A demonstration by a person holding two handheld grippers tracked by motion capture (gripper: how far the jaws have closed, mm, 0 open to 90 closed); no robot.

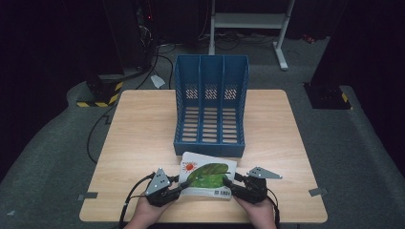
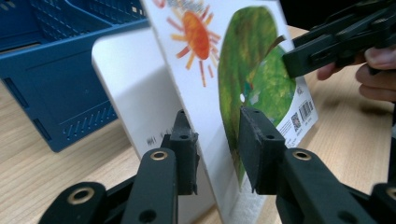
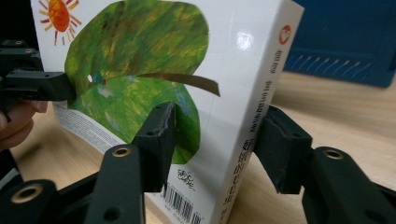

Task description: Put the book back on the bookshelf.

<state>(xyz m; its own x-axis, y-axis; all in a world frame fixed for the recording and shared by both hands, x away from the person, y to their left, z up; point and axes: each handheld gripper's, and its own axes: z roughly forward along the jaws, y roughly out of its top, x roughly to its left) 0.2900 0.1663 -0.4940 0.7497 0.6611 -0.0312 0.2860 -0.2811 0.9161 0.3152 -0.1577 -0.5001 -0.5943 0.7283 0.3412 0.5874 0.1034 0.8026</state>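
One book [image 1: 208,180] on the counter [image 1: 143,143], just before one blue three-slot rack [image 1: 211,107]; cover bears a sun, a green leaf, a barcode, spine lettering too blurred to read. Left gripper [image 2: 217,149] fingers pinched on its one edge, right gripper [image 3: 215,144] fingers part-open astride the spine, grip uncertain

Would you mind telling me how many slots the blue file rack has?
3: left slot, middle slot and right slot, side by side in the rack behind the book. None looks hidden.
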